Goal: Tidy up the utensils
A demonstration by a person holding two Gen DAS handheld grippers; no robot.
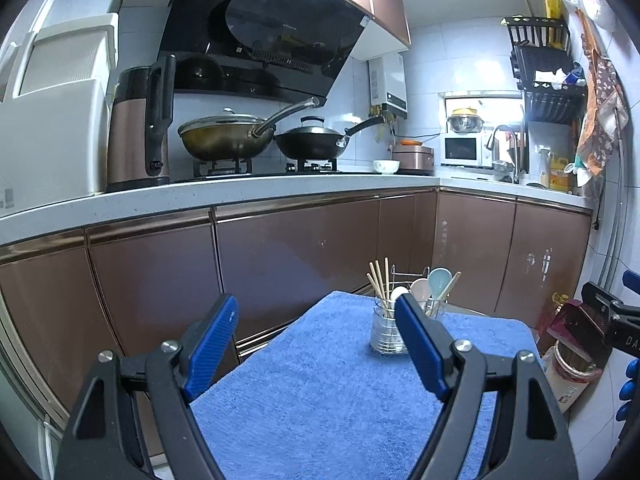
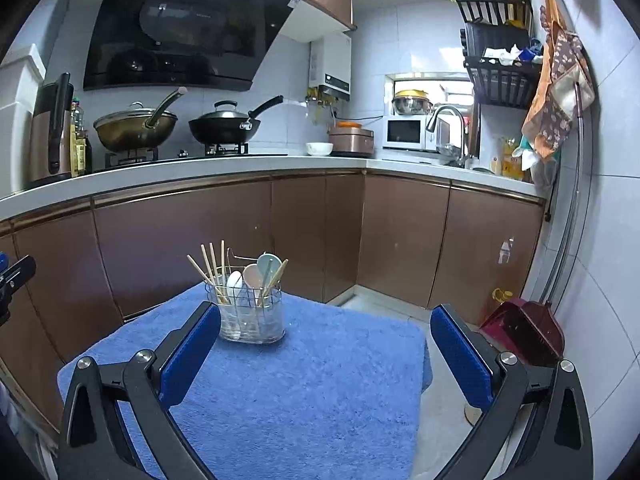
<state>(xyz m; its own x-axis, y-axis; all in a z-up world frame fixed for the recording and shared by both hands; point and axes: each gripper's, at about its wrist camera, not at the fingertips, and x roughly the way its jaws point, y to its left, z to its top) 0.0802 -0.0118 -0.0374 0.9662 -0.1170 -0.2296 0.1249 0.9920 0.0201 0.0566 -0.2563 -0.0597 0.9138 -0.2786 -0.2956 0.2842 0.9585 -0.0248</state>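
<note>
A clear utensil holder (image 1: 387, 334) (image 2: 252, 318) stands at the far end of a small table under a blue towel (image 1: 320, 384) (image 2: 304, 384). In it are wooden chopsticks (image 1: 379, 280) (image 2: 209, 266) on the left and pastel spoons (image 1: 435, 280) (image 2: 262, 270) on the right. My left gripper (image 1: 316, 304) hangs open above the towel, short of the holder, with nothing between its blue pads. My right gripper (image 2: 326, 312) is open too and empty, with the holder just beyond its left finger (image 2: 192, 352).
Brown cabinet doors (image 2: 180, 248) run behind and to the left of the table under a white counter (image 1: 240, 192). Two woks (image 1: 228, 136) sit on the stove. A dark red dustpan (image 2: 524, 332) and a bucket (image 1: 572, 368) stand on the floor at the right.
</note>
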